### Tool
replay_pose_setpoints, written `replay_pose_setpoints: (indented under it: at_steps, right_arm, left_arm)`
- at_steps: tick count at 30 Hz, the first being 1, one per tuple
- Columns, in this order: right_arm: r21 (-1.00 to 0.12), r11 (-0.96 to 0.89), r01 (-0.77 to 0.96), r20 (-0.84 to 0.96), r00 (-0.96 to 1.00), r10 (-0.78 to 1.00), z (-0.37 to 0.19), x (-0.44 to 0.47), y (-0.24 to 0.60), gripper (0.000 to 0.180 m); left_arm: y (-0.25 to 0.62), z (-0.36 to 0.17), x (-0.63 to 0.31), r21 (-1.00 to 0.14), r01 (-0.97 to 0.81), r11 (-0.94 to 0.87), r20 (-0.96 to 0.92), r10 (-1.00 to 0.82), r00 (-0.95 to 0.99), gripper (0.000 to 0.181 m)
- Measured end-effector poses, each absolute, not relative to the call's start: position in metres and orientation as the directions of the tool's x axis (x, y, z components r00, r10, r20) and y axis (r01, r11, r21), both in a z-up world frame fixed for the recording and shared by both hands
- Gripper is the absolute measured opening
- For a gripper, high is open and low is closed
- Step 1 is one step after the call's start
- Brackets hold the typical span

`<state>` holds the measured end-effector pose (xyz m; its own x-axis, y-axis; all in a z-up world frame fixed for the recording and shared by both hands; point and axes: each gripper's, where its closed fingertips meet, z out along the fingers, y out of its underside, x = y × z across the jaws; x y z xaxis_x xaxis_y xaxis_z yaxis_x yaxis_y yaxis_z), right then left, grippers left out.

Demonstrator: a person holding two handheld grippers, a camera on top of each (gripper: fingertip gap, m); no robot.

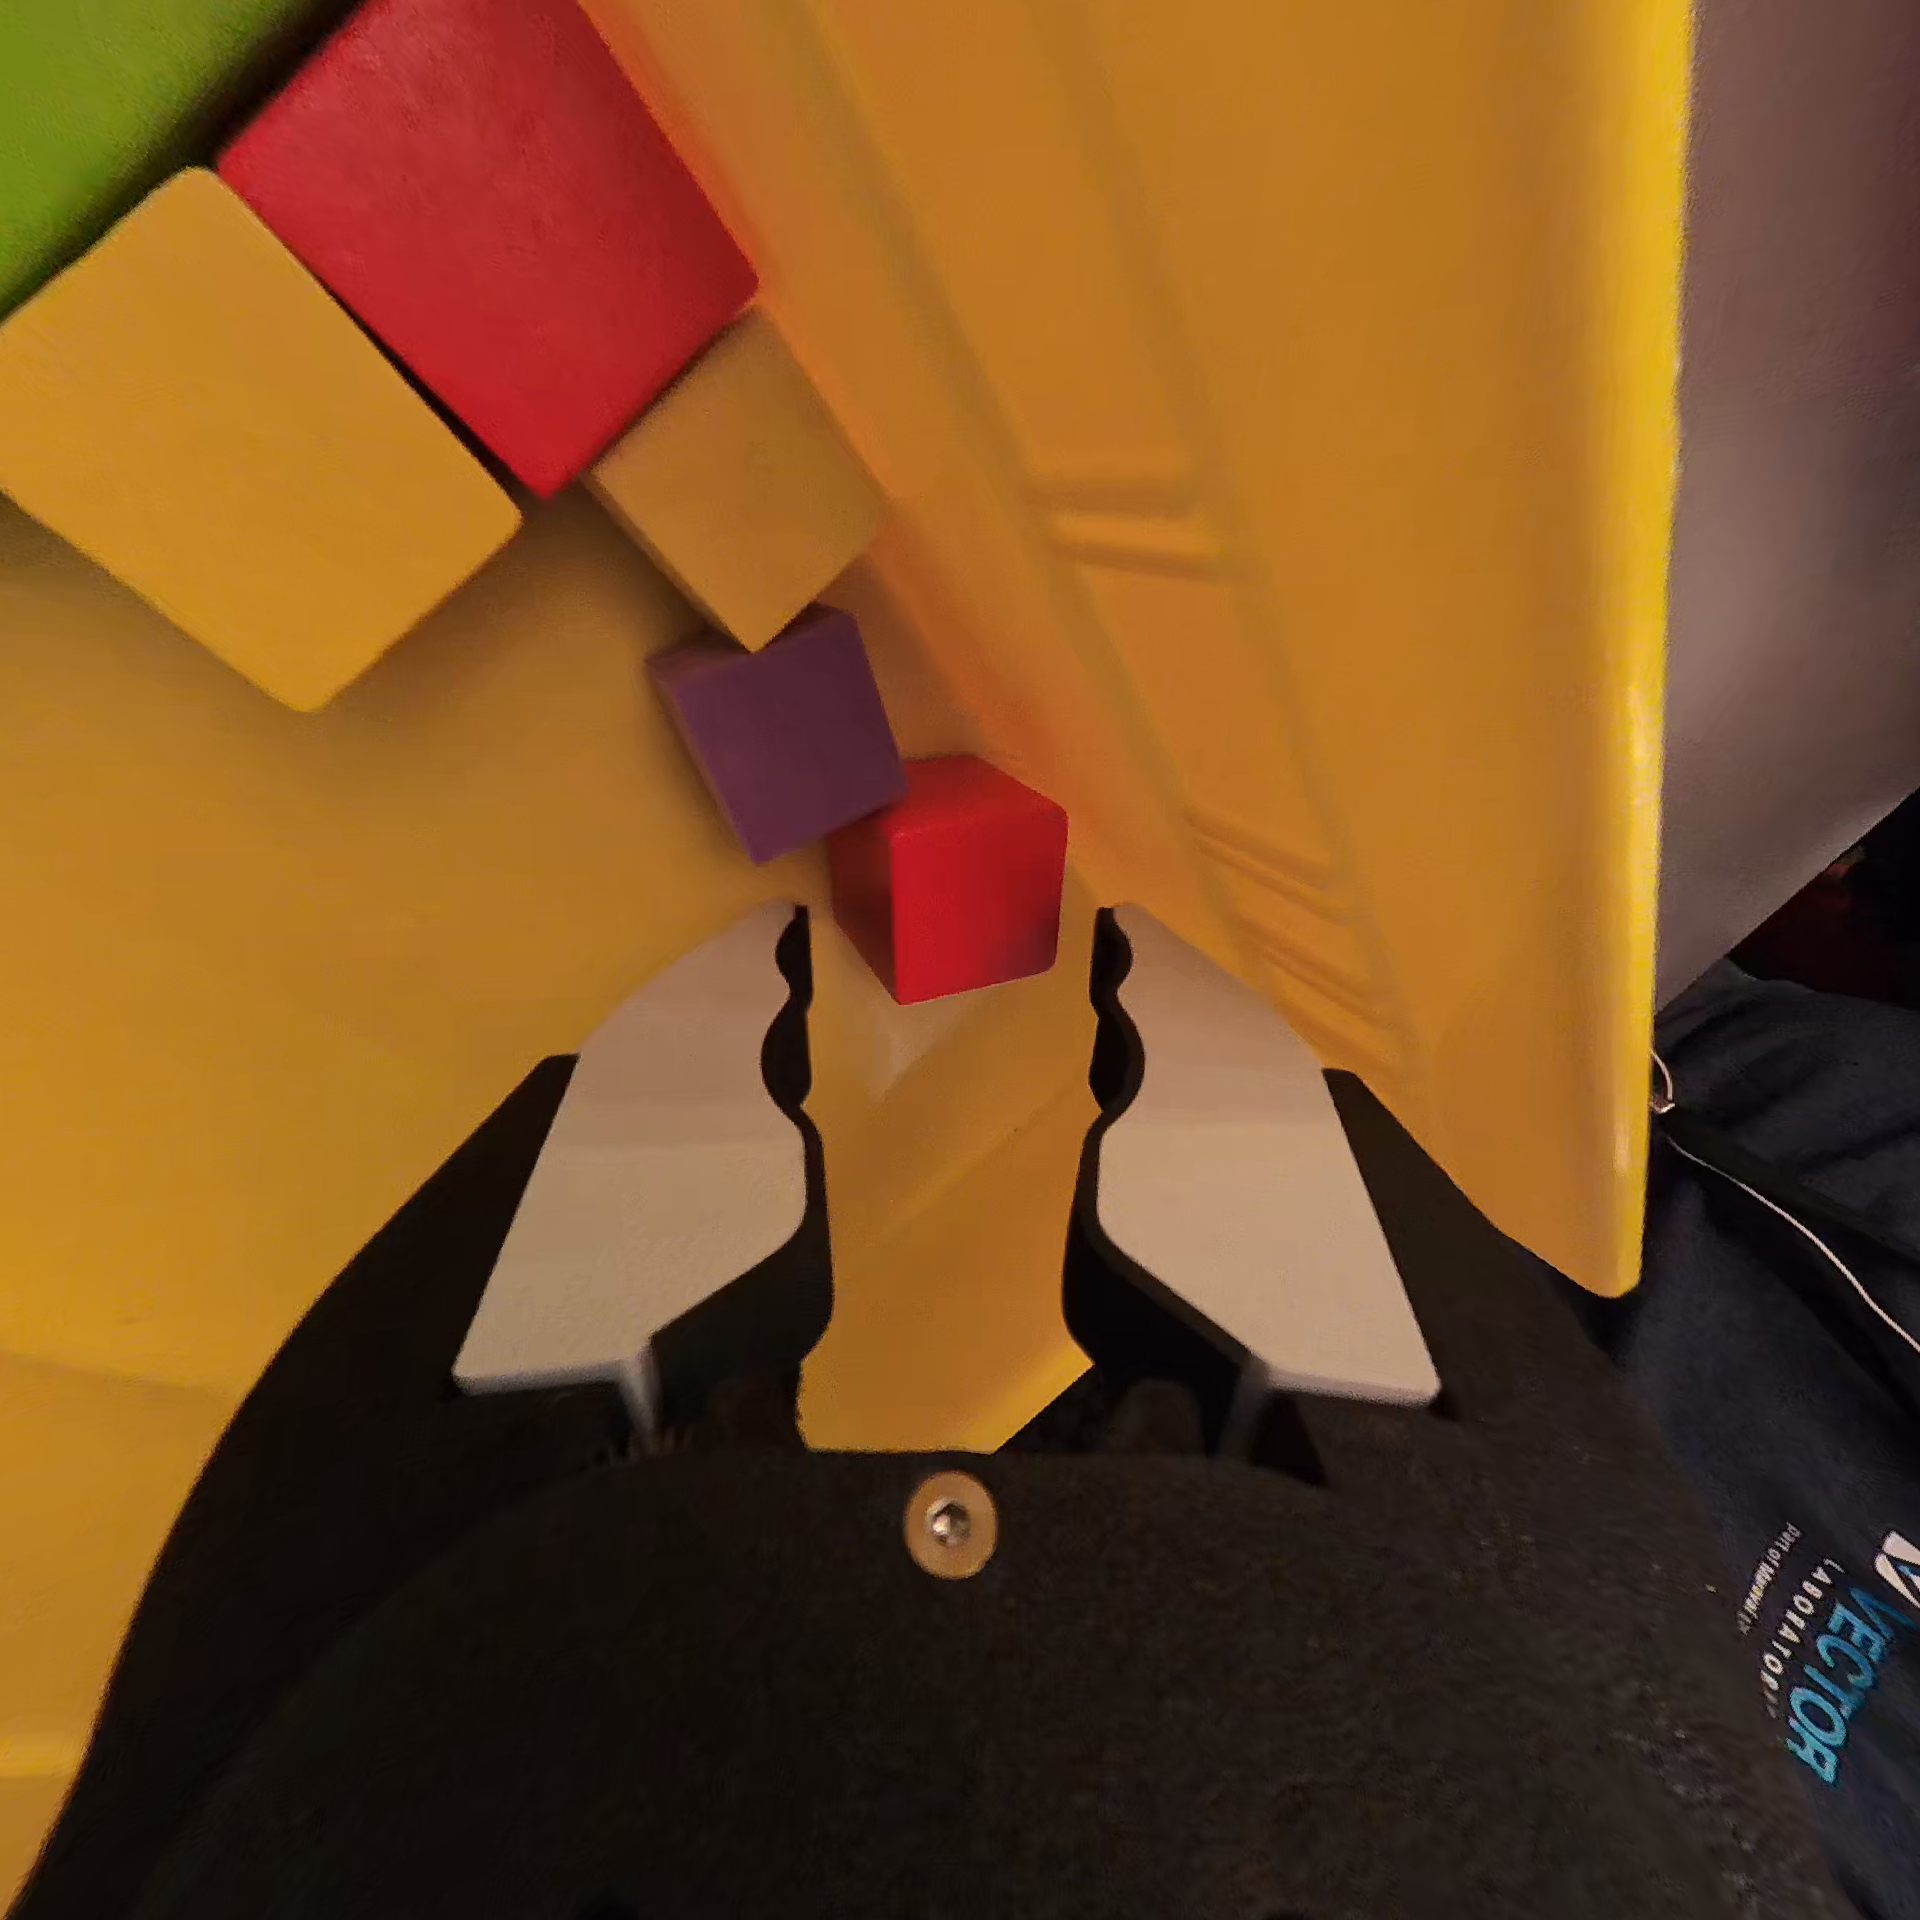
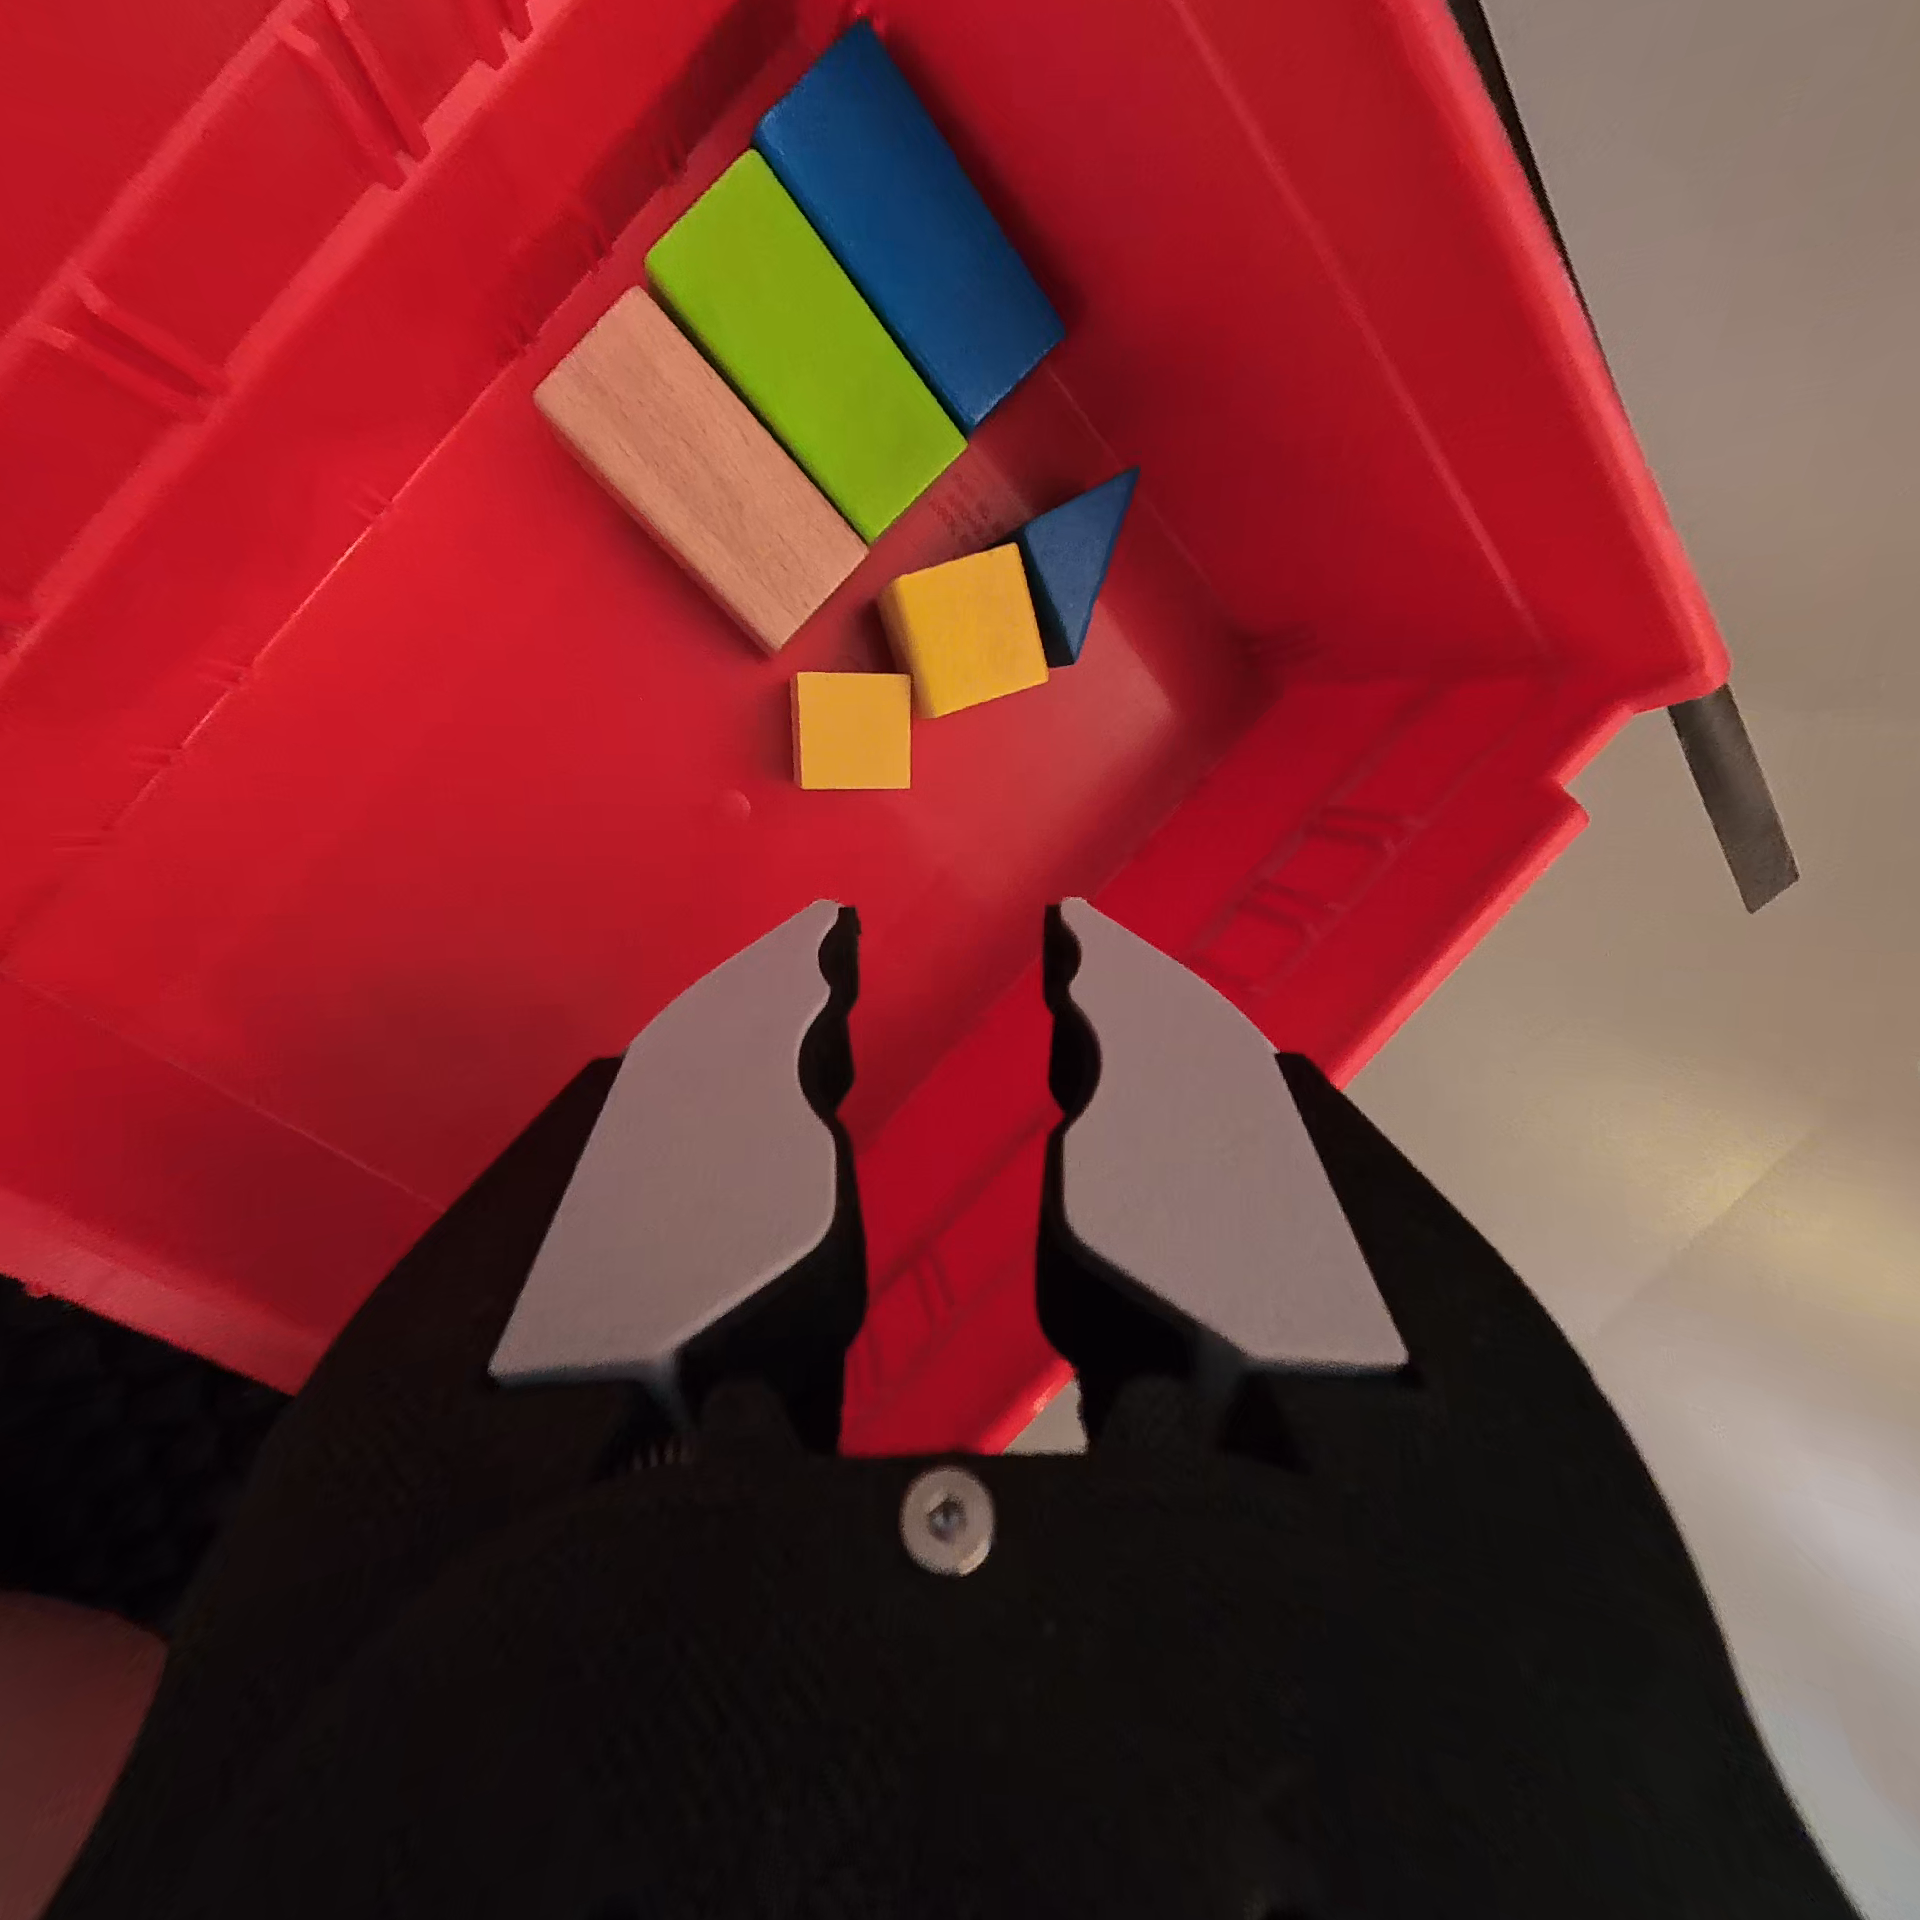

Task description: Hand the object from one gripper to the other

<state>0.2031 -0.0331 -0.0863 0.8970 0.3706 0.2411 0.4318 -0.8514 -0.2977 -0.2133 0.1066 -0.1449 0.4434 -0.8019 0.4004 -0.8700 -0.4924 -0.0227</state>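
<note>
In the left wrist view, my left gripper is open inside a yellow bin. A small red cube lies on the bin floor just at my fingertips, its near corner between them, with gaps on both sides. A purple cube touches its far left side. In the right wrist view, my right gripper is open and empty, above the floor of a red bin. Two small yellow blocks lie a little ahead of it.
The yellow bin also holds a large red block, two yellow blocks and a green one; its wall rises close on the right. The red bin holds wooden, green and blue bars and a blue wedge.
</note>
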Motion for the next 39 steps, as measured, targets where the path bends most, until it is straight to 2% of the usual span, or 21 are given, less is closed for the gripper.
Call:
replay_pose_setpoints:
  at_steps: [4,13,17,21,27,31,34,37,39]
  right_arm:
    - [-0.295,-0.851,0.435,0.24,0.895,0.375,-0.087,0.203,-0.033,0.035]
    - [-0.295,-0.848,0.441,0.243,0.893,0.38,-0.087,0.203,-0.034,0.035]
    - [-0.297,-0.846,0.442,0.255,0.891,0.377,-0.084,0.204,-0.035,0.035]
    - [-0.316,-0.836,0.448,0.291,0.885,0.364,-0.072,0.203,-0.035,0.035]
    - [-0.411,-0.747,0.523,0.472,0.823,0.317,-0.02,0.189,-0.02,0.035]
    - [-0.538,-0.494,0.683,0.644,0.711,0.281,0.044,0.135,0.008,0.036]
    - [-0.598,-0.113,0.793,0.741,0.601,0.299,0.087,0.048,0.023,0.046]
    - [-0.609,0.285,0.74,0.786,0.516,0.341,0.106,-0.056,0.014,0.055]
    - [-0.578,0.421,0.699,0.816,0.486,0.314,0.108,-0.101,0.008,0.059]
  left_arm:
    - [0.107,-0.147,-0.215,-0.009,-0.873,-0.488,0.386,-0.807,0.447,0.04]
    - [0.115,-0.144,-0.228,-0.005,-0.874,-0.485,0.339,-0.823,0.455,0.038]
    - [0.122,-0.13,-0.236,-0.045,-0.857,-0.513,0.353,-0.811,0.467,0.038]
    - [0.127,-0.103,-0.247,-0.143,-0.833,-0.535,0.378,-0.807,0.453,0.038]
    - [0.111,-0.038,-0.239,-0.423,-0.767,-0.482,0.517,-0.824,0.232,0.038]
    - [0.082,0.011,-0.222,-0.607,-0.684,-0.405,0.576,-0.817,-0.027,0.037]
    - [0.06,0.043,-0.206,-0.702,-0.612,-0.364,0.586,-0.784,-0.206,0.037]
    - [0.041,0.067,-0.188,-0.77,-0.538,-0.342,0.57,-0.749,-0.339,0.037]
    - [0.027,0.082,-0.176,-0.799,-0.491,-0.347,0.567,-0.707,-0.423,0.037]
